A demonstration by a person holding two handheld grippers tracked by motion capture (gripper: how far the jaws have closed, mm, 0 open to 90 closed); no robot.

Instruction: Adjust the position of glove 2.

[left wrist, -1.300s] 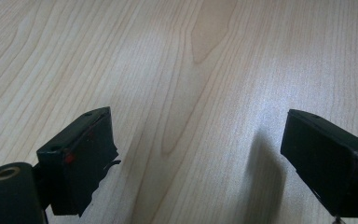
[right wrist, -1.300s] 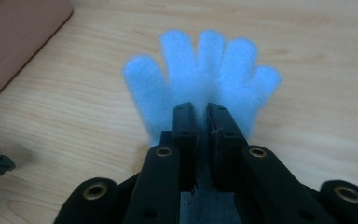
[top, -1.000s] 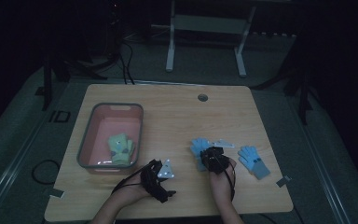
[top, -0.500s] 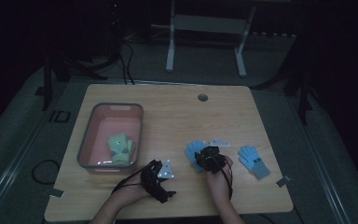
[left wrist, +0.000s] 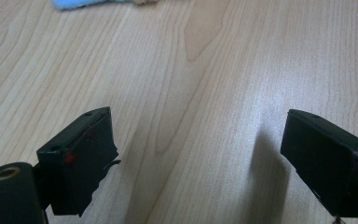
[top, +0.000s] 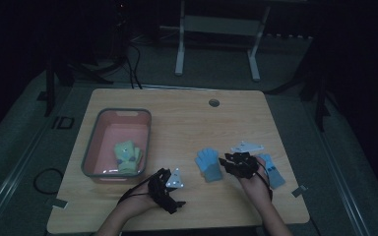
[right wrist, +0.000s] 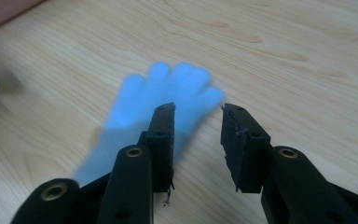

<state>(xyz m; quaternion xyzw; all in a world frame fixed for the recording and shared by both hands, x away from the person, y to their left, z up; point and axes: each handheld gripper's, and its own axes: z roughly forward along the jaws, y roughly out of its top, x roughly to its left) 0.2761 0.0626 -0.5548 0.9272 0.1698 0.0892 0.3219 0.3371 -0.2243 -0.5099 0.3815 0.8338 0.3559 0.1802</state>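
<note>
Sorted so far: green glove (top: 128, 158) in pink bin (top: 91, 156), left; pending: two blue gloves (top: 208, 164) on table (top: 187, 123), right; right gripper (right wrist: 198, 122) just opening, ungripped; left gripper (left wrist: 200, 144) released, empty.

Dim high view – close-ups brighter (blurred)

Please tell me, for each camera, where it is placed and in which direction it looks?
High view: above the person's side, looking forward and down on the table; both forearms, left gripper, right gripper.
Left gripper view: looks along its wide-open jaws over bare wood.
Right gripper view: looks along its parted jaws at a blue glove.
Shared: that glove also lies in the high view.
</note>
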